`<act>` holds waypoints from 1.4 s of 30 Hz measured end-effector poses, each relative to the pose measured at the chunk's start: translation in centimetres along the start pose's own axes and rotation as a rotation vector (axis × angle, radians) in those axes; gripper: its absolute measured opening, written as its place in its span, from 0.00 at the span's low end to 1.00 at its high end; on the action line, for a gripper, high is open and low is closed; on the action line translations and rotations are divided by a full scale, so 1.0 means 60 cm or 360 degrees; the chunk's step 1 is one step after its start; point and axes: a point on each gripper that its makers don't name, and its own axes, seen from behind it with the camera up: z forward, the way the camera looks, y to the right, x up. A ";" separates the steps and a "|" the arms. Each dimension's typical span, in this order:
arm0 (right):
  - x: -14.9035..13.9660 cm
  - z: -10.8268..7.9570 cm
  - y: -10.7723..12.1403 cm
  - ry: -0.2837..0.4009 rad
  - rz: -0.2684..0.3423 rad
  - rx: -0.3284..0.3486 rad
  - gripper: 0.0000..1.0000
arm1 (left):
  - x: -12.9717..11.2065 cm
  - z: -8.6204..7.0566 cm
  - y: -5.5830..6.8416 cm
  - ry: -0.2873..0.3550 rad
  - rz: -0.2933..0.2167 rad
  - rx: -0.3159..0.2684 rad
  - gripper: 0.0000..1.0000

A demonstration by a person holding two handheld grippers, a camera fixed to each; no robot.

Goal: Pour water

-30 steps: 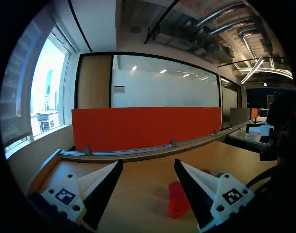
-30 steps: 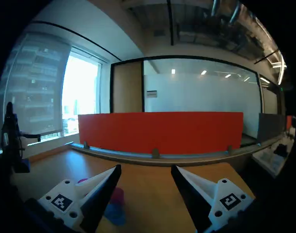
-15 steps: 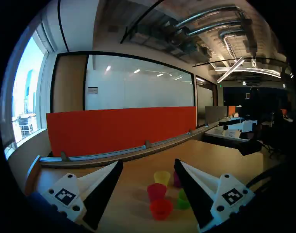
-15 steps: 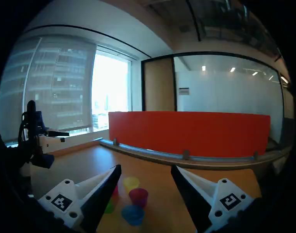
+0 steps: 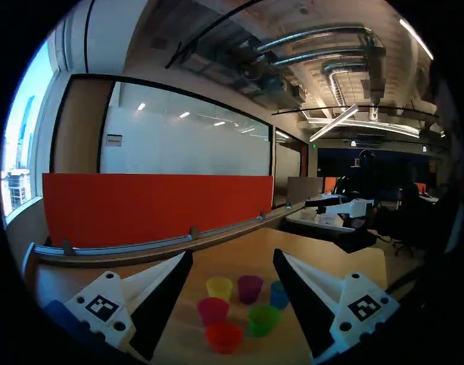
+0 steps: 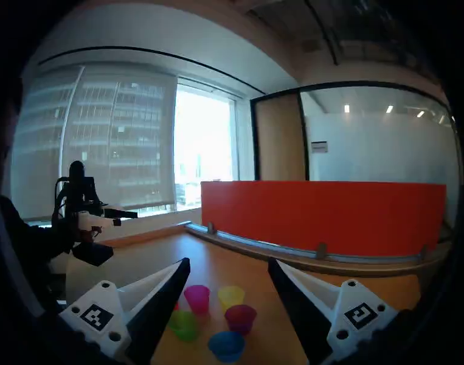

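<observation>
Several small coloured cups stand in a cluster on the wooden desk. In the left gripper view I see a yellow cup, a purple cup, a blue cup, a pink cup, a green cup and an orange cup. My left gripper hangs open above and short of them. In the right gripper view my right gripper is also open, over the yellow cup, blue cup and green cup. The left gripper appears at far left, held by a dark sleeve.
An orange partition with a metal rail runs along the desk's far edge. Large windows lie to the left. Another desk with white items stands beyond the right end.
The left gripper view has swung right and the right gripper view left. The cup cluster has come fully into sight between both pairs of fingers. Both grippers stayed open.
</observation>
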 end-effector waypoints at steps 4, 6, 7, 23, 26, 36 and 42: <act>-0.009 0.009 -0.003 -0.0039 -0.0022 0.0036 1.00 | -0.009 0.009 -0.002 -0.0043 0.0015 -0.0022 0.98; -0.017 0.013 -0.006 -0.0065 -0.0032 0.0063 0.99 | -0.016 0.013 0.000 -0.0077 0.0029 -0.0043 0.98; -0.021 0.015 -0.009 -0.0078 -0.0037 0.0077 0.99 | -0.020 0.015 0.001 -0.0095 0.0036 -0.0056 0.98; -0.099 0.032 -0.018 -0.0365 -0.0099 0.0233 0.99 | -0.113 0.037 0.028 -0.0446 0.0128 -0.0250 0.98; -0.110 0.032 -0.021 -0.0418 -0.0124 0.0258 0.99 | -0.130 0.042 0.036 -0.0515 0.0172 -0.0287 0.98; -0.149 0.036 -0.019 -0.0552 -0.0216 0.0302 0.99 | -0.177 0.055 0.053 -0.0696 0.0271 -0.0397 0.98; -0.189 0.037 -0.016 -0.0643 -0.0262 0.0326 0.99 | -0.206 0.060 0.056 -0.0767 0.0311 -0.0439 0.99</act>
